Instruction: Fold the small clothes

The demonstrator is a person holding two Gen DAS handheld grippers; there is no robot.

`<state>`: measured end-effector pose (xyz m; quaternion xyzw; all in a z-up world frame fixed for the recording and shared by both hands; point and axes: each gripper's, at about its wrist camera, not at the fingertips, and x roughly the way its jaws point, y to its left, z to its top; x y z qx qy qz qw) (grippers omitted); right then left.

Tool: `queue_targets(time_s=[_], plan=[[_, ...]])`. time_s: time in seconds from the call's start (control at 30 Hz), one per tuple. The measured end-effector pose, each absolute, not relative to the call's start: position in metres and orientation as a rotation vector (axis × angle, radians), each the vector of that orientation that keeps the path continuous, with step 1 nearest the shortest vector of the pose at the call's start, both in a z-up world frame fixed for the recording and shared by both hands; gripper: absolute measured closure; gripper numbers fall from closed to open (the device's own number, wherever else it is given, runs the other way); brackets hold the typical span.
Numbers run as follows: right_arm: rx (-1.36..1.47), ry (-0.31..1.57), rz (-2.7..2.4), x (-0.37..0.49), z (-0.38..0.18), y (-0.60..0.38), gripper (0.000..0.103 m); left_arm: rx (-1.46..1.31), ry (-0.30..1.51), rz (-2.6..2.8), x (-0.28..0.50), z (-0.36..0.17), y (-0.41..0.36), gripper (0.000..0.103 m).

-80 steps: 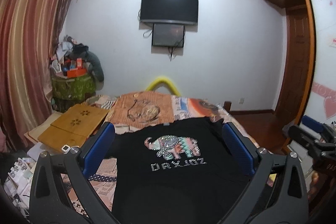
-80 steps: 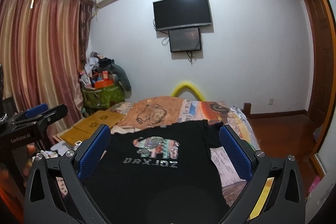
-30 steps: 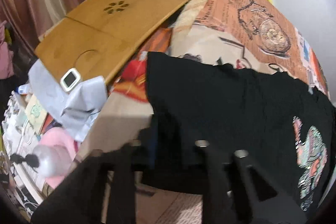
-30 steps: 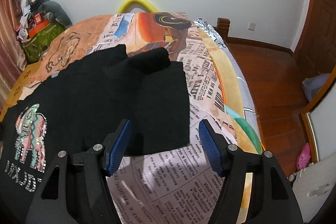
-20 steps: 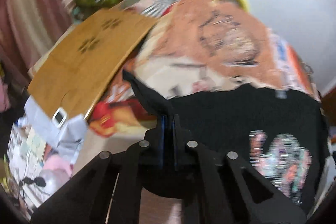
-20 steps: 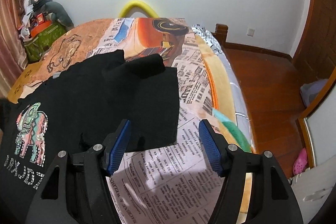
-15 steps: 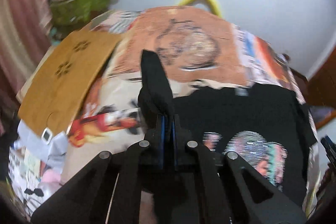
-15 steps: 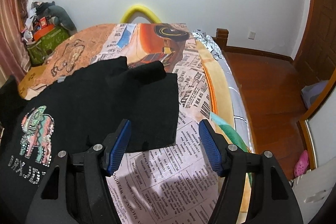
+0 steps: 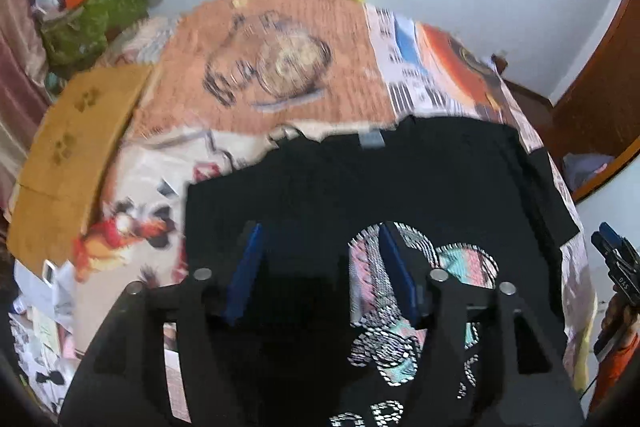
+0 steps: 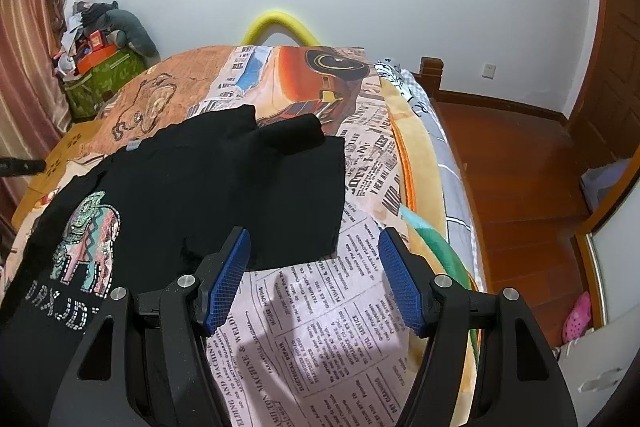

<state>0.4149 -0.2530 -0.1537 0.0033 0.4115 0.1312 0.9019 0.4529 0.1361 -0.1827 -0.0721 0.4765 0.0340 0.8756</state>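
Observation:
A black T-shirt with a colourful elephant print lies flat on the bed. My left gripper hangs over its left half. Its jaws are opening, and dark cloth lies below the gap without the blue pads pressing on it. The shirt's left edge runs straight, with the sleeve turned in. In the right wrist view the T-shirt has its right sleeve folded inward. My right gripper stands open over the shirt's lower right corner and the bedspread, holding nothing.
The bed carries a newspaper-print spread. A wooden lap desk lies at the bed's left side, with a green bag of clutter behind it. A yellow foam arch stands at the headboard. Wooden floor runs along the right.
My left gripper, shut on the left sleeve, lifted it and carried it right over the shirt, then its jaws parted. The right gripper stayed open and nearly still.

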Motion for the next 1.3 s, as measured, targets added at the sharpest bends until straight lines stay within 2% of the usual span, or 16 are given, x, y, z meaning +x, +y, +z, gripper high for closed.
queue_targets(time_s=[0.1, 0.2, 0.5, 0.77, 0.87, 0.93, 0.97, 1.0, 1.1, 1.3], plan=[[0.023, 0.852, 0.275, 0.42, -0.156, -0.253, 0.04, -0.125, 0.966, 0.145, 0.45, -0.177, 0.153, 0.033], [0.027, 0.855, 0.272, 0.425, -0.16, -0.251, 0.04, -0.108, 0.986, 0.207, 0.452, -0.19, 0.169, 0.033], [0.009, 0.93, 0.257, 0.46, -0.185, -0.243, 0.04, -0.029, 1.184, 0.318, 0.459, -0.29, 0.199, 0.032], [-0.085, 0.939, 0.229, 0.474, -0.21, -0.228, 0.041, -0.081, 1.169, 0.307, 0.471, -0.308, 0.204, 0.031], [-0.141, 0.917, 0.214, 0.473, -0.215, -0.223, 0.05, -0.063, 1.159, 0.313, 0.476, -0.31, 0.201, 0.031], [-0.146, 0.913, 0.176, 0.473, -0.213, -0.228, 0.074, -0.06, 1.153, 0.317, 0.477, -0.311, 0.201, 0.03], [-0.145, 0.914, 0.168, 0.474, -0.212, -0.231, 0.078, -0.063, 1.153, 0.32, 0.479, -0.311, 0.201, 0.031], [-0.139, 0.914, 0.167, 0.475, -0.211, -0.235, 0.089, -0.071, 1.153, 0.322, 0.481, -0.312, 0.202, 0.031], [-0.087, 0.92, 0.187, 0.472, -0.206, -0.251, 0.1, -0.092, 1.155, 0.326, 0.491, -0.315, 0.203, 0.031], [-0.007, 0.894, 0.203, 0.457, -0.183, -0.264, 0.1, -0.055, 1.172, 0.334, 0.506, -0.31, 0.199, 0.034]])
